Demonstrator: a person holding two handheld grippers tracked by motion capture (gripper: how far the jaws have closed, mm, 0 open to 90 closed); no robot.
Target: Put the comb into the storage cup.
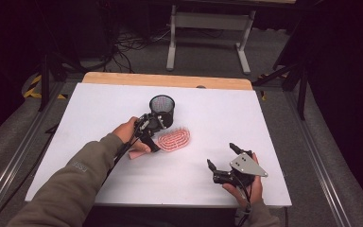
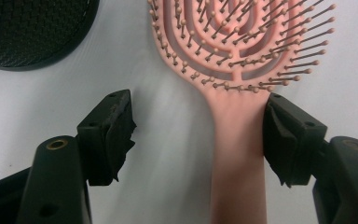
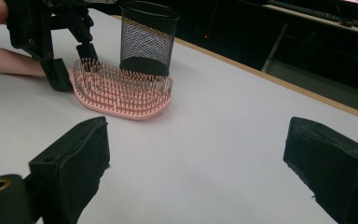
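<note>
A small pale print sits on the person's left sleeve [image 1: 79, 166], too blurred to read; no other lettering can be read

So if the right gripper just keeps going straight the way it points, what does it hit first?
Probably the pink hairbrush: in the right gripper view it lies ahead past bare white table, slightly left of centre, so the right gripper might pass it. The black mesh cup stands just behind.

I count one pink hairbrush [image 1: 174, 139], one black mesh cup [image 1: 162, 109], and two grippers, left [image 1: 150, 135] and right [image 1: 222, 158].
</note>
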